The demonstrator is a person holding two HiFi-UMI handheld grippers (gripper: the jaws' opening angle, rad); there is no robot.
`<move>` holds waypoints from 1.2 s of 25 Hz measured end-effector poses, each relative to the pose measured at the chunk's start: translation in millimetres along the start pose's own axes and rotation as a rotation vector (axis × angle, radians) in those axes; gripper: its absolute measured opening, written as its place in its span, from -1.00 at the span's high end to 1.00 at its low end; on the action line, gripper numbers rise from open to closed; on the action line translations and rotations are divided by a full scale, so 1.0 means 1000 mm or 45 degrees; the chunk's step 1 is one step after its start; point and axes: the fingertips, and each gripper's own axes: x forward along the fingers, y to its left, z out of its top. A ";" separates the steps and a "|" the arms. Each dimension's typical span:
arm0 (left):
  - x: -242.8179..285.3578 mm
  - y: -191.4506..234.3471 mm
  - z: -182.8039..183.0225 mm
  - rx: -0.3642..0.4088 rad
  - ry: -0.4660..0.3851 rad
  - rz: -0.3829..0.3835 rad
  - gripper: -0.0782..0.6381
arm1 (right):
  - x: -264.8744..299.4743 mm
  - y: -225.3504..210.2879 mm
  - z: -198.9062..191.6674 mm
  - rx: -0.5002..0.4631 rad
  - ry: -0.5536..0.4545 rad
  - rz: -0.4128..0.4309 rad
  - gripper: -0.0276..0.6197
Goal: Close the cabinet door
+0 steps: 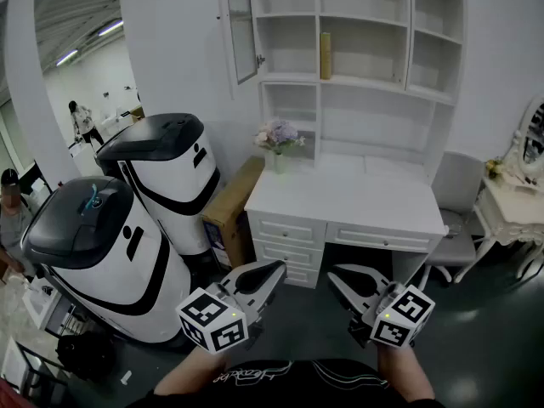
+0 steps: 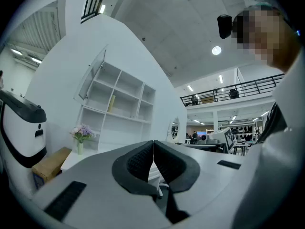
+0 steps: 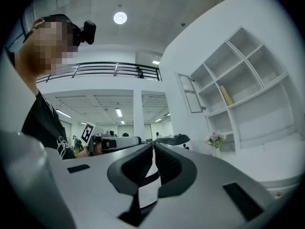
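Low down, jaws together and empty: left gripper (image 1: pixel 276 270), right gripper (image 1: pixel 337 272), before desk (image 1: pixel 357 201). Door (image 1: pixel 241 25) standing open at upper left of shelves (image 1: pixel 406 32), well apart from both. Shirt print (image 1: pixel 255 372) too blurred to read.

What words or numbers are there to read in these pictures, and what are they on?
Nothing here reads clearly.
Black shirt: white script print, too blurred to read.
Cardboard box: print on its end, too small to read.
Marker cubes on the left gripper and right gripper: black-and-white squares, no letters.
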 end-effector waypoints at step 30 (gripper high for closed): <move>0.038 0.095 -0.014 -0.077 0.019 0.073 0.72 | 0.073 -0.080 -0.025 0.122 0.047 0.053 0.75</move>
